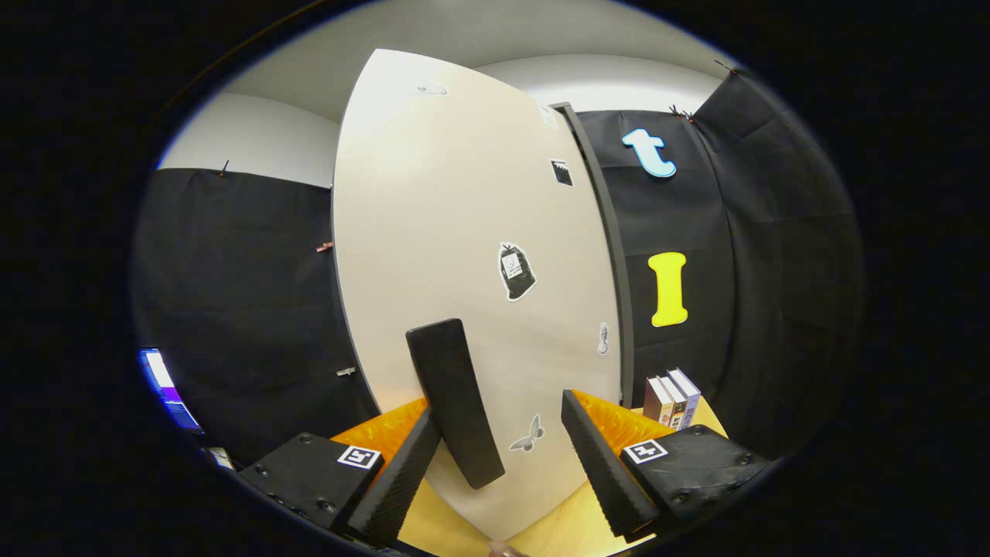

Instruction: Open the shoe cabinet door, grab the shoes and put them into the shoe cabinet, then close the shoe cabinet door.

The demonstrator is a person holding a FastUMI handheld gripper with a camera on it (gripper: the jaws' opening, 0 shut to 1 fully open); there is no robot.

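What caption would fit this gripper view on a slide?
Open gripper at the cabinet door, its black handle between the fingers.

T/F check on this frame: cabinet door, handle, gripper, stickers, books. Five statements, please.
1. The gripper is shut on the handle. False: the fingers are apart, with the handle beside the left finger and no squeeze showing.
2. The handle is a dark bar on the pale door. True.
3. Books stand upright beyond the right finger, next to the door. True.
4. The door is bare of stickers. False: several are on it, among them a butterfly sticker low between the fingers.
5. A shoe lies between the fingers. False: the door and handle are there.
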